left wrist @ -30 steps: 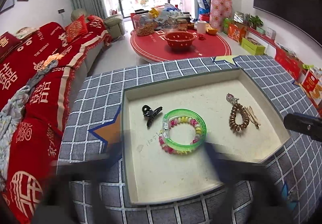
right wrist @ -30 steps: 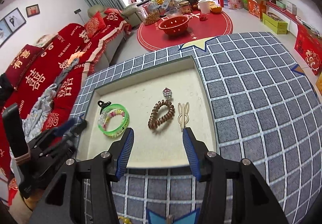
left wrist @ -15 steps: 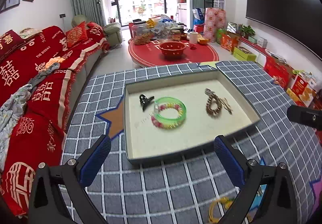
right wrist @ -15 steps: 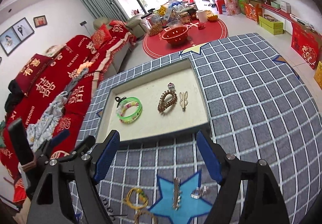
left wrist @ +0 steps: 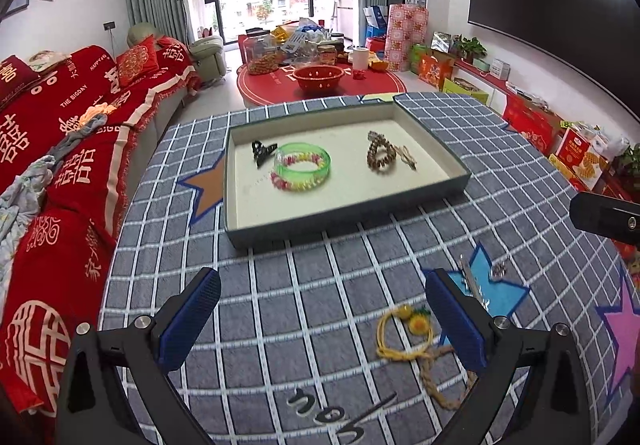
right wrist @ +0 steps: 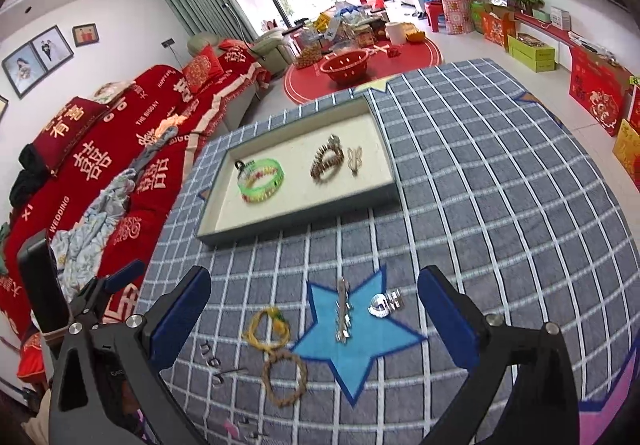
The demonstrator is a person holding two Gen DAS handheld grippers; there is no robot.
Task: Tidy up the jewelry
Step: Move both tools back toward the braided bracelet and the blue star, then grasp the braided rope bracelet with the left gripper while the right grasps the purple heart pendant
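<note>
The shallow tray (left wrist: 348, 219) (right wrist: 300, 223) holds a green bangle (left wrist: 303, 161) (right wrist: 261, 180), a black claw clip (left wrist: 262, 150), a brown spiral hair tie (left wrist: 381, 153) (right wrist: 328, 163) and a gold hair clip (left wrist: 406, 157) (right wrist: 354, 161). On the checked cloth nearer me lie a yellow cord bracelet (left wrist: 404, 329) (right wrist: 268, 327), a braided brown ring (right wrist: 285, 377), a silver barrette (right wrist: 343, 311) and a small silver clip (right wrist: 385, 303). My left gripper (left wrist: 320, 279) hangs open above the cloth, holding nothing. My right gripper (right wrist: 314, 277) is over the blue star; its jaws are opening and grip nothing.
Thin black hairpins (left wrist: 332, 405) lie on the cloth at the near edge. A red-covered sofa (left wrist: 60, 165) runs along the table's left side. Beyond the table stands a low round red table (left wrist: 320, 85) with a red bowl and jars.
Both grippers have pulled back from over the tray toward the near side of the table. The right jaws have spread wider. The loose jewelry on the cloth has come into view.
</note>
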